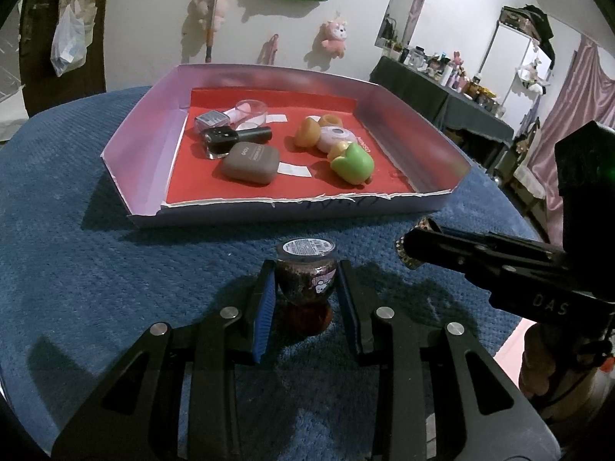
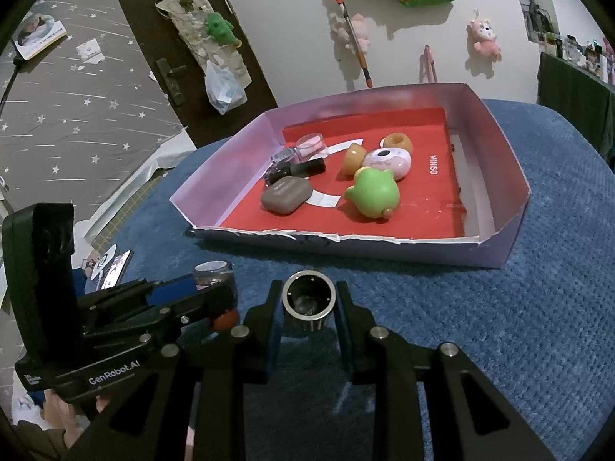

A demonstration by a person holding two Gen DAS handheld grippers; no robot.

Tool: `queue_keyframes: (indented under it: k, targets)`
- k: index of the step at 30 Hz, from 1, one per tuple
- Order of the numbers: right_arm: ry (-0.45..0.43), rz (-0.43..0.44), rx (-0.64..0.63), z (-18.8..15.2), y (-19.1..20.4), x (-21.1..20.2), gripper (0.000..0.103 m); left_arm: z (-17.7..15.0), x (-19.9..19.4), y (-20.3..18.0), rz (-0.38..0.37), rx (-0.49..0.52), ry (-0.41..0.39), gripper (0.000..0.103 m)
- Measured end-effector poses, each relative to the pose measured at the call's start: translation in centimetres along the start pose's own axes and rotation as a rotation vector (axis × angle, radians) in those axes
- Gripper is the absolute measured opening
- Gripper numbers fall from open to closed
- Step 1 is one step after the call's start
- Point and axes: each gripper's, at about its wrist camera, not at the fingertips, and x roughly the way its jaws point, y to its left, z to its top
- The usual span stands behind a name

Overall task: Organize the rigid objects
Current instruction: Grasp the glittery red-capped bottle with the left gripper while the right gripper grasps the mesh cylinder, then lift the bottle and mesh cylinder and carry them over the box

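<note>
Two small items are held over the blue cloth, in front of the box.

A dark jar [image 1: 306,280] is pinched by the left gripper [image 1: 306,299]; a metal cap [image 2: 309,301] is pinched by the right gripper [image 2: 310,307]. The other items, a green toy [image 2: 372,192] among them, are kept in the box [image 2: 496,146].

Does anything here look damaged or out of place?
Yes. The cardboard tray has a ragged, torn front edge. Inside it, the green frog toy lies tipped over, and a dark nail polish bottle lies on its side.
</note>
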Motion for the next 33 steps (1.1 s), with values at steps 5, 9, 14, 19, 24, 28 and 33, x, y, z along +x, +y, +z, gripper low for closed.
queue_keyframes:
  k: [5,9,14,19,24,28,33]
  targets:
    - [-0.006,0.013,0.002,0.3,0.0,-0.2,0.027,0.2,-0.3,-0.1,-0.005,0.003,-0.010,0.029]
    - [-0.015,0.022,-0.001,0.6,0.0,-0.5,0.027,0.7,-0.8,-0.4,-0.007,0.016,-0.026,0.029]
    - [-0.031,0.027,-0.013,1.4,0.3,-0.8,0.027,2.0,-1.1,-0.6,-0.014,0.037,-0.040,0.029]
    - [-0.043,0.025,-0.021,2.2,0.1,-1.0,0.027,3.4,-1.0,-0.7,-0.006,0.054,-0.051,0.029]
    - [-0.049,0.017,-0.030,3.5,-0.2,-0.7,0.027,4.7,-0.1,-0.7,-0.008,0.064,-0.044,0.029]
    - [-0.050,0.005,-0.040,4.7,-0.4,0.0,0.027,5.6,0.7,-0.7,0.006,0.071,-0.037,0.029]
    - [-0.042,-0.010,-0.050,5.7,-0.7,1.2,0.027,6.5,1.6,-0.3,0.002,0.066,-0.024,0.029]
